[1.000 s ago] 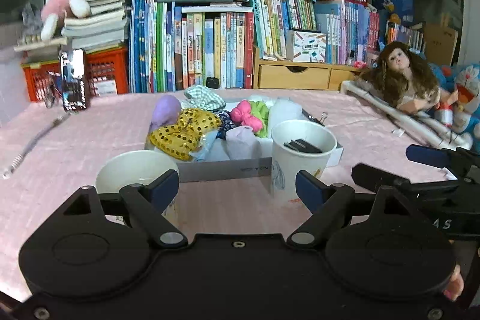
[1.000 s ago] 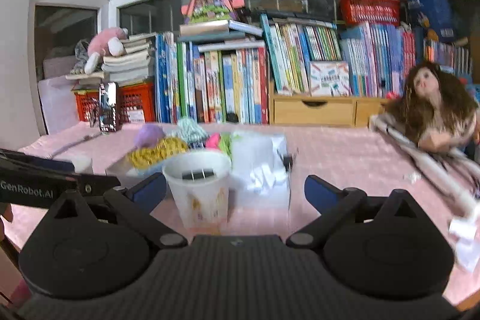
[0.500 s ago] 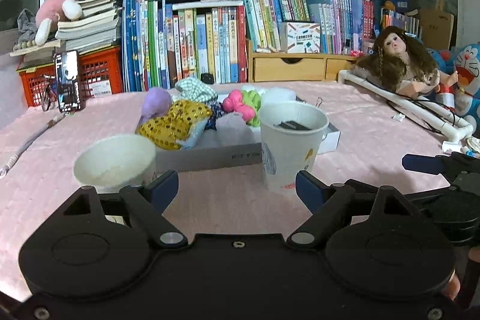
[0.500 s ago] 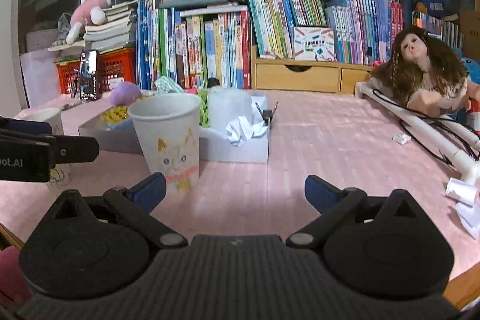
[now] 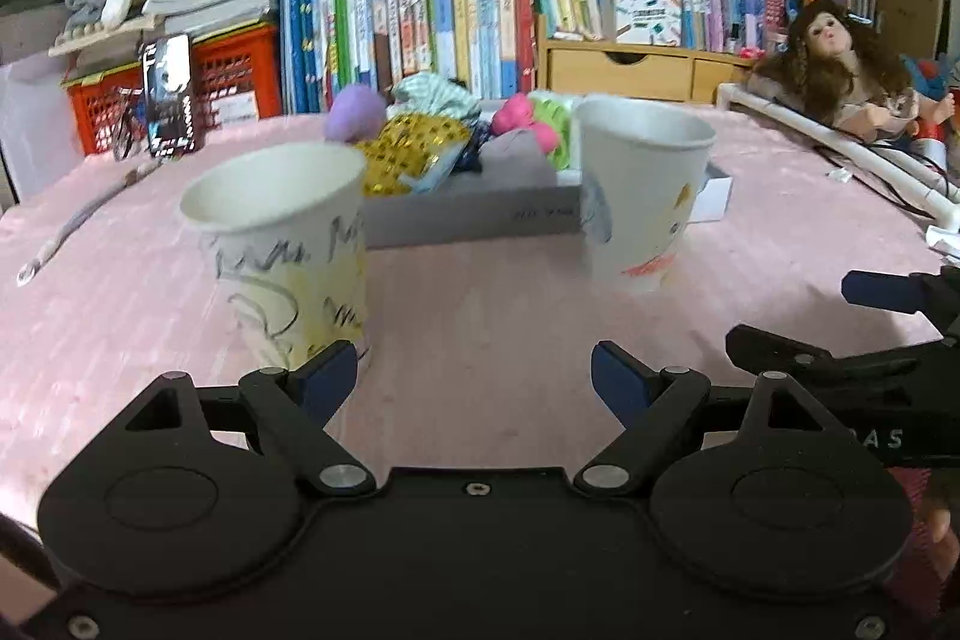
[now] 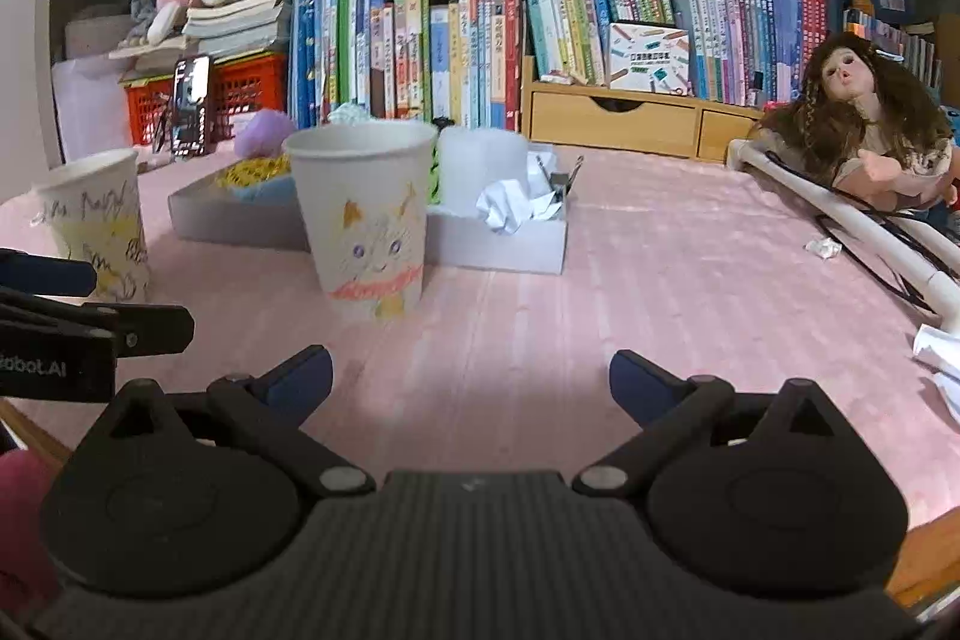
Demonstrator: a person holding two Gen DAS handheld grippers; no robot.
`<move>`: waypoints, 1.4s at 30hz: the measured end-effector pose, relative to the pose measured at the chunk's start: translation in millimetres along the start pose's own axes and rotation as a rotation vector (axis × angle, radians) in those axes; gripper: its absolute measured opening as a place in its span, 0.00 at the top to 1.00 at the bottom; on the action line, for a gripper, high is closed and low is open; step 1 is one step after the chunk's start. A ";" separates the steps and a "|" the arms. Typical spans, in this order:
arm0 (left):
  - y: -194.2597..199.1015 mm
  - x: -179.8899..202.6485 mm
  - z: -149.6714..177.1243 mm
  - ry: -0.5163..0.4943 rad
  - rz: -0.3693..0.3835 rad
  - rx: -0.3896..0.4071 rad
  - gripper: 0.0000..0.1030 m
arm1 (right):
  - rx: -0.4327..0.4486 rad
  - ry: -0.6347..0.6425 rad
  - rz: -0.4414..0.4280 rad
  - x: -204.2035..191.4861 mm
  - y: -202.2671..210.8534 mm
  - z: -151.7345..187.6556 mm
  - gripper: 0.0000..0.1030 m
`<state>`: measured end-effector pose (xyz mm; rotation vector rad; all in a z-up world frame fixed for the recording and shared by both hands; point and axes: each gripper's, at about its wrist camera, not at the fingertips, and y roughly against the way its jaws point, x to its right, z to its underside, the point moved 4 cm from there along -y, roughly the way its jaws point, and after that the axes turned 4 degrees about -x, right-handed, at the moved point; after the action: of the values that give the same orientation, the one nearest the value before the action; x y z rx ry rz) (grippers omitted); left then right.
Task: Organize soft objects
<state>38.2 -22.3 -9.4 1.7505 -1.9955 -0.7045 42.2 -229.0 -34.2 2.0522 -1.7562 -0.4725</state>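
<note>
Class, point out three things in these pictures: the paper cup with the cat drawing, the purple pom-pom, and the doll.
Cat-drawing paper cup (image 6: 367, 244), right wrist view, on the drawn cat's face.
Purple pom-pom (image 5: 355, 115), left wrist view, on its fuzzy middle.
Doll (image 6: 847, 70), right wrist view, on her face.

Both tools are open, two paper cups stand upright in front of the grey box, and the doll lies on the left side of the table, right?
Not quite. The doll lies on the right side of the table, as the right wrist view shows. Both tools, left tool and right tool, are open, and both cups stand upright before the grey box.
</note>
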 end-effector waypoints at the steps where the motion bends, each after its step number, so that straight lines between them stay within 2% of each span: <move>1: -1.1 -2.1 1.3 0.004 -0.003 -0.004 0.18 | -0.004 0.006 -0.002 -1.2 -0.8 1.3 0.01; 15: -16.3 -14.0 10.4 0.027 -0.018 -0.031 0.17 | -0.044 0.001 -0.023 -10.4 -11.0 8.6 0.00; 25: -18.1 -17.8 13.4 0.042 -0.027 -0.022 0.06 | -0.048 0.003 -0.025 -10.5 -11.7 9.5 0.00; 42: -18.2 -20.2 14.6 0.049 -0.035 -0.025 0.00 | -0.049 0.003 -0.025 -10.7 -13.1 11.0 0.00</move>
<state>46.7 -2.4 -31.3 1.7756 -1.9202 -0.6883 46.3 -217.5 -50.3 2.0422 -1.7016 -0.5146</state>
